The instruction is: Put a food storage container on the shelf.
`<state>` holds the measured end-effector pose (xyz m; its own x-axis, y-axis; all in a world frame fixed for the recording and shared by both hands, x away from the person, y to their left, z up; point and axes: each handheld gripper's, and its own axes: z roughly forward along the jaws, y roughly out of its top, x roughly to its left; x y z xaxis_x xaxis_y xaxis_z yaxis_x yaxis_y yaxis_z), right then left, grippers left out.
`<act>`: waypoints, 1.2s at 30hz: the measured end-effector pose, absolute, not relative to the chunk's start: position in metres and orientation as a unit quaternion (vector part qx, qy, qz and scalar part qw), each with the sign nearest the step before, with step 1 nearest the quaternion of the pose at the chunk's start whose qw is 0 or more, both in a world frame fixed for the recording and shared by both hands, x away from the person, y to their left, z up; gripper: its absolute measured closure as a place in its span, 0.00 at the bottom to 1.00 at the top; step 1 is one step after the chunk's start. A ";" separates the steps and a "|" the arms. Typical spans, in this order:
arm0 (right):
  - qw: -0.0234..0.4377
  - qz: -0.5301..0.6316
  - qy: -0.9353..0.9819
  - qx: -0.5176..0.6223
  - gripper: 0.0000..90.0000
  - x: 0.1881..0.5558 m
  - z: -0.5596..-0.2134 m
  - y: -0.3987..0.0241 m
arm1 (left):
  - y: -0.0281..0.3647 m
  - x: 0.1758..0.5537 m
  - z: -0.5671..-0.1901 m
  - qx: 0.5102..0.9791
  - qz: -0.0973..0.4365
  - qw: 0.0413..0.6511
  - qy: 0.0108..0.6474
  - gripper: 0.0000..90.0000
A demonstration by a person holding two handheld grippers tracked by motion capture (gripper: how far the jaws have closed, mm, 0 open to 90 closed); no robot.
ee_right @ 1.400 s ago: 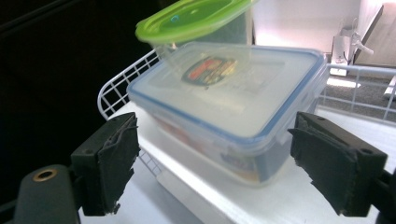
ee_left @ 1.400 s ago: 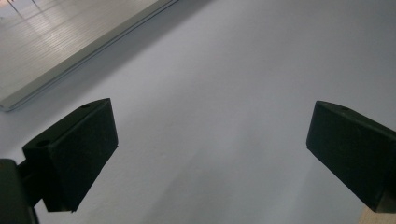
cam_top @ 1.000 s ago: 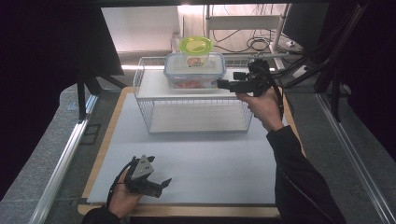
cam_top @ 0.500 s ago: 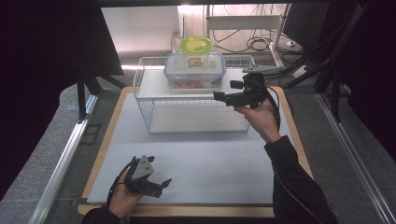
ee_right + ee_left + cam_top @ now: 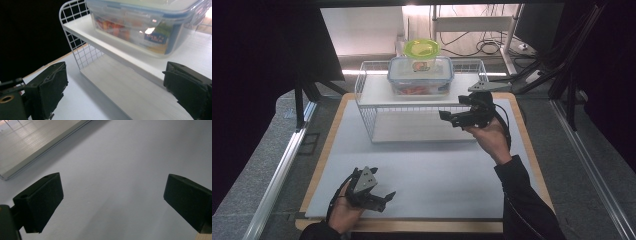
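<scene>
Container point(image 5: 420, 75): upper centre, on the wire rack's point(image 5: 372, 107) top shelf, long axis left-right.
Right gripper point(image 5: 447, 118): jaws apart, just been opening, empty, pointing left.
Left gripper point(image 5: 386, 198): jaws apart, empty.

The worktop point(image 5: 422, 170) is overlooked from high at the person's side; the wire shelf rack point(image 5: 377, 107) is shared, seen close, with the right gripper view.

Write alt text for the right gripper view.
A clear lidded food container sits on the upper shelf of a white wire rack. The right tool has empty, wide-open jaws in front of the rack.
</scene>
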<state>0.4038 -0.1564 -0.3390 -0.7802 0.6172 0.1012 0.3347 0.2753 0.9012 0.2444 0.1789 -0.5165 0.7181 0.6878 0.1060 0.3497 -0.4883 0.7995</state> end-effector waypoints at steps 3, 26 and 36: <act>0.138 0.517 0.790 0.299 0.05 0.401 -0.345 -0.156 | 0.179 0.244 -0.517 0.837 0.211 0.399 0.310 0.03; 0.166 0.513 0.792 0.286 0.00 0.377 -0.375 -0.167 | 0.178 0.244 -0.517 0.837 0.207 0.400 0.310 0.03; 0.180 0.499 0.803 0.270 0.00 0.364 -0.382 -0.165 | 0.178 0.244 -0.518 0.838 0.208 0.399 0.307 0.03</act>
<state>0.3645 -0.1647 -0.3822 -0.7892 0.6139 -0.0197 0.2542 0.3557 0.8994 0.2435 0.1783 -0.5177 0.7244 0.6814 0.1043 0.3486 -0.4926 0.7974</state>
